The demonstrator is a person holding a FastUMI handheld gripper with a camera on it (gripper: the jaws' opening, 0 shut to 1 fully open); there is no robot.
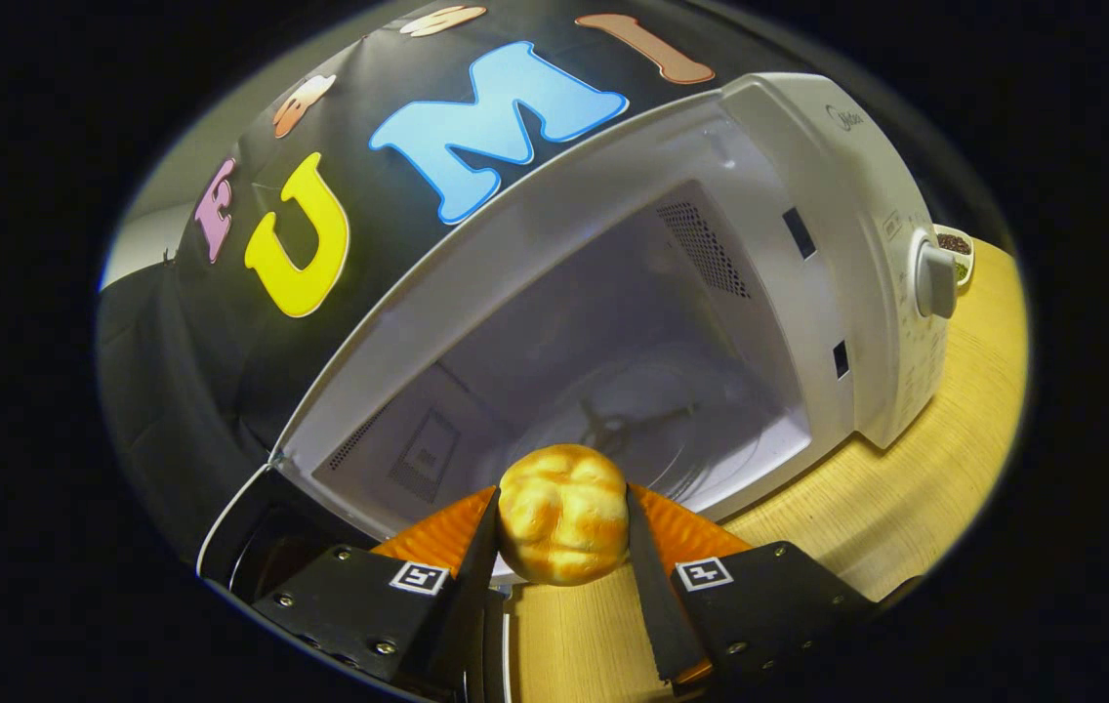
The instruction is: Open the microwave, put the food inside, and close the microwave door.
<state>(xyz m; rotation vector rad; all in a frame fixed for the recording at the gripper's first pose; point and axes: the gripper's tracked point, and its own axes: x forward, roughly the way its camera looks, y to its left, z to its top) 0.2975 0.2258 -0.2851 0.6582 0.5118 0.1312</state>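
A round golden bread roll [562, 513] is held between my two fingers, with my gripper [559, 527] shut on it. Just ahead stands the white microwave [838, 215] with its cavity open. The glass turntable [701, 430] lies on the cavity floor right beyond the roll. The microwave's dark door [242, 547] hangs open beside my left finger. A round knob [935, 280] sits on the control panel to the right of the cavity.
The microwave rests on a light wooden table [906, 517] that runs under my fingers. A small white bowl [957, 252] with dark contents stands behind the control panel. The black cloth wall rises behind the microwave.
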